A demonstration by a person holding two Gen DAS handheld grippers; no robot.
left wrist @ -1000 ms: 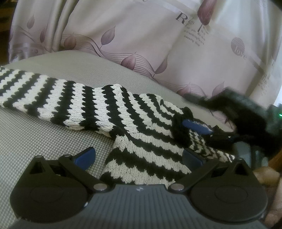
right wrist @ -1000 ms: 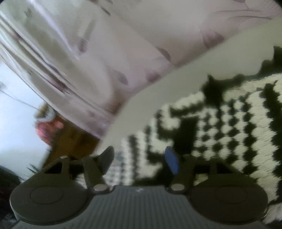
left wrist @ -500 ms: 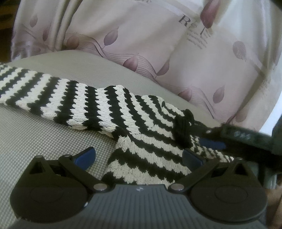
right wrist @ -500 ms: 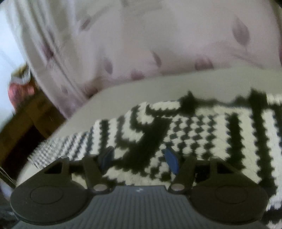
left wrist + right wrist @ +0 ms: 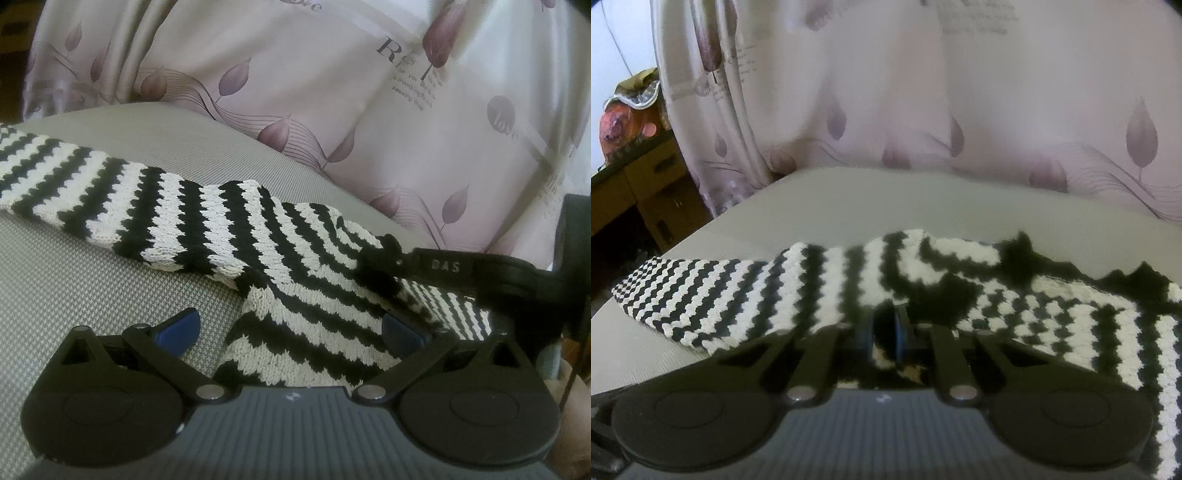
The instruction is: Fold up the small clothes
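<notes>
A black-and-white striped knit sweater (image 5: 207, 229) lies spread on a grey cushion (image 5: 66, 280). My left gripper (image 5: 288, 328) is open low over the sweater's near edge, its blue pads wide apart. In the left wrist view my right gripper (image 5: 391, 266) reaches in from the right and pinches the dark neckline edge. In the right wrist view my right gripper (image 5: 886, 332) is shut on the sweater (image 5: 746, 291) where the sleeve meets the body, with knit fabric between the pads.
A pale pink curtain with leaf print (image 5: 332, 96) hangs close behind the cushion. A wooden cabinet (image 5: 635, 195) with clutter on top stands at the far left of the right wrist view. The cushion's edge (image 5: 676, 243) drops off on that side.
My right gripper swung down to the sweater and closed on the fabric; it was open before. My left gripper stayed open and hardly moved.
</notes>
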